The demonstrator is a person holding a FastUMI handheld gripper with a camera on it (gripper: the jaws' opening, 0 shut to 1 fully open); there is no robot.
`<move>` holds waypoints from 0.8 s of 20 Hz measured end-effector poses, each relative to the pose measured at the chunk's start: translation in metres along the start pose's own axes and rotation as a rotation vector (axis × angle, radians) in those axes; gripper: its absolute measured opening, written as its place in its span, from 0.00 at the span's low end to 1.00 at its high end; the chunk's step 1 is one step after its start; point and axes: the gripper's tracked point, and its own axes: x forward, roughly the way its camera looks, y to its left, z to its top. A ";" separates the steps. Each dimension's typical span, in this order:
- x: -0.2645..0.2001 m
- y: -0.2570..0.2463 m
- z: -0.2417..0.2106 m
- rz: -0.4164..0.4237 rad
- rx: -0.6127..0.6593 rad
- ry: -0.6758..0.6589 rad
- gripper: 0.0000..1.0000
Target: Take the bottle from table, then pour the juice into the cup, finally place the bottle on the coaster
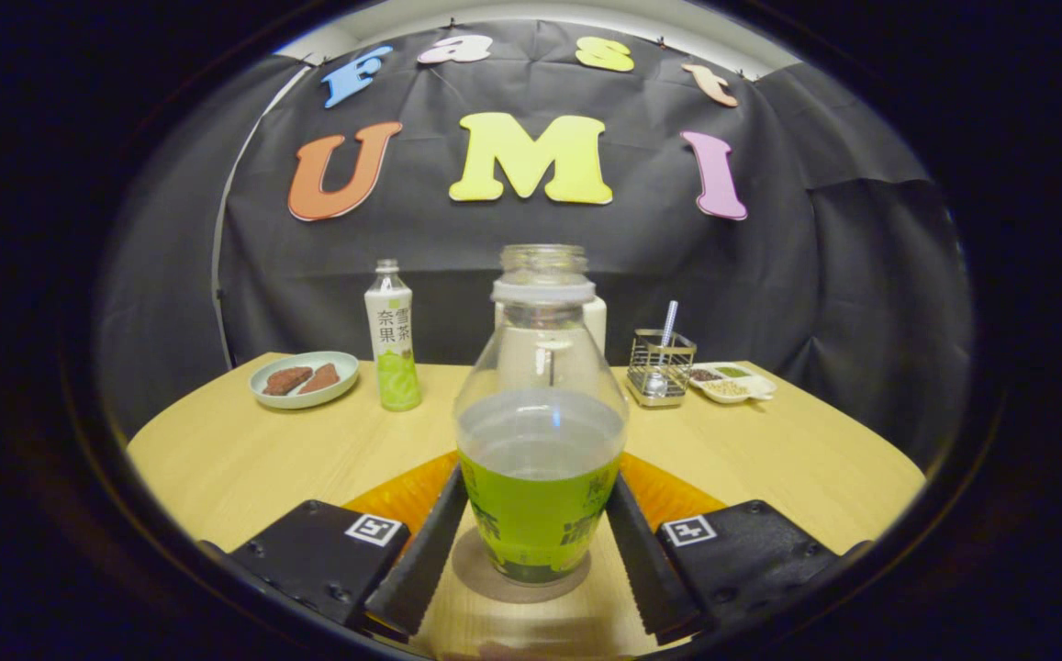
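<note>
Bottle [540, 431] between claw [538, 542] fingers.

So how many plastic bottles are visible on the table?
2. The open clear plastic bottle stands between the gripper fingers on a round coaster; the capped white-labelled bottle stands beside the green plate.

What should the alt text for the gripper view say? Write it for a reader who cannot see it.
An uncapped bottle part full of green juice stands upright on a round coaster between the fingers of the gripper, which flank its lower body. Beyond it on the wooden table stand a second juice bottle, a plate of snacks, a wire holder and a divided dish.
</note>
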 end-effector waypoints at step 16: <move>-0.106 -0.002 0.062 0.029 0.010 -0.209 1.00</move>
